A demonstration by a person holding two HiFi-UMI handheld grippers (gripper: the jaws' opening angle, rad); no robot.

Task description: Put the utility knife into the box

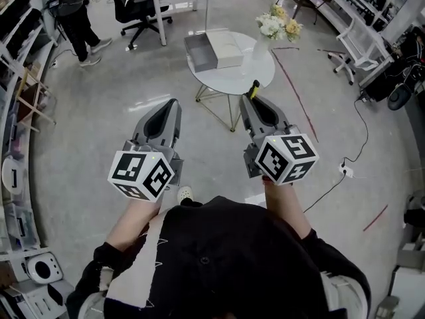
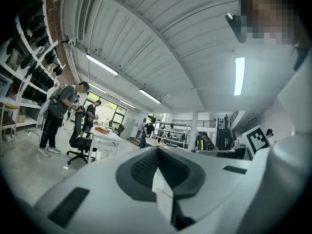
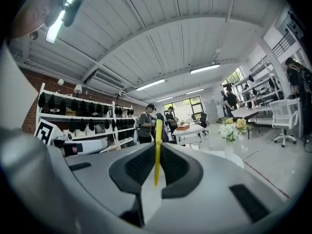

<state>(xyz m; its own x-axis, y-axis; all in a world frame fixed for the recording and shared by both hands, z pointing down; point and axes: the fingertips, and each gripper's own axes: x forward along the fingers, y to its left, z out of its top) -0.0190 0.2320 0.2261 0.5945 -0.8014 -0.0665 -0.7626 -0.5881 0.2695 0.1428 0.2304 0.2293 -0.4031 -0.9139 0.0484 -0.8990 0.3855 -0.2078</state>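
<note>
Short of the round surface [image 1: 247, 78] | right tongs [image 1: 254, 100] clench the utility knife [image 3: 157, 145], left tongs [image 1: 174, 104] clenched empty | best lowered over the box [image 1: 196, 61] at the surface's far edge before releasing

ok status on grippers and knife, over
Left gripper shut, empty. Right gripper shut on utility knife. Box on table ahead, knife not in yet. Flowers beside box.

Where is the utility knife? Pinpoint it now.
The utility knife is clamped in the right gripper, right of centre in the head view, just short of the round table holding the box.
</note>
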